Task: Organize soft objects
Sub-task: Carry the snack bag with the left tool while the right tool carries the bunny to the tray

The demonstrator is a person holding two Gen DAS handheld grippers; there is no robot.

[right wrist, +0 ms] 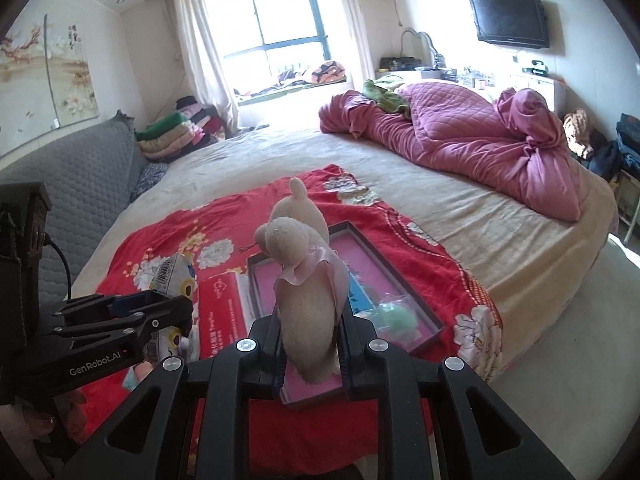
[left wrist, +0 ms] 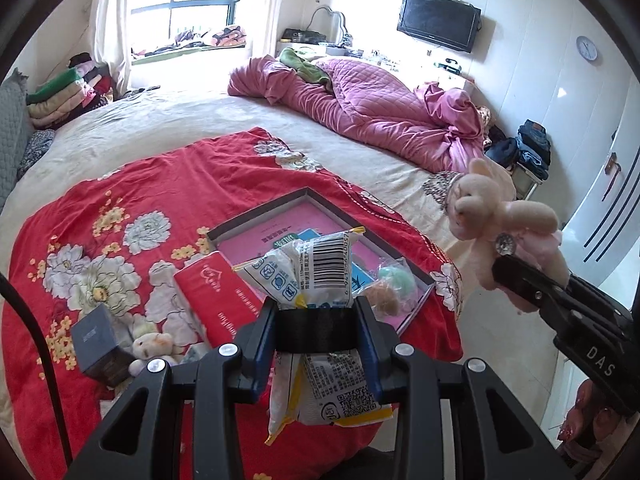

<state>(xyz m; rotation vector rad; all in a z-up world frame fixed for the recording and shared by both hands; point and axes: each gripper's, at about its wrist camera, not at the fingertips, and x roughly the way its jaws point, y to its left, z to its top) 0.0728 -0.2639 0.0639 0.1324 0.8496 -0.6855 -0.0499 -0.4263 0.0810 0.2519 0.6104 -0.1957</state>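
My left gripper point(left wrist: 316, 320) is shut on a white and yellow tissue pack point(left wrist: 312, 272) and holds it above the red floral blanket point(left wrist: 120, 208), near a shallow pink-lined box point(left wrist: 280, 220). My right gripper point(right wrist: 312, 340) is shut on a beige plush bear in a pink dress point(right wrist: 304, 264), held above the same box point(right wrist: 368, 264). That bear also shows in the left wrist view point(left wrist: 492, 216). The left gripper with its pack shows in the right wrist view point(right wrist: 160, 312). In the box lie a green ball point(left wrist: 396, 280), a brown ball point(left wrist: 384, 298) and a blue card.
On the blanket left of the box lie a red tissue pack point(left wrist: 224, 300), a dark small box point(left wrist: 100, 340) and a small white plush point(left wrist: 154, 346). A pink quilt point(left wrist: 380, 108) is heaped at the far side of the bed. Folded clothes point(left wrist: 68, 96) are stacked by the window.
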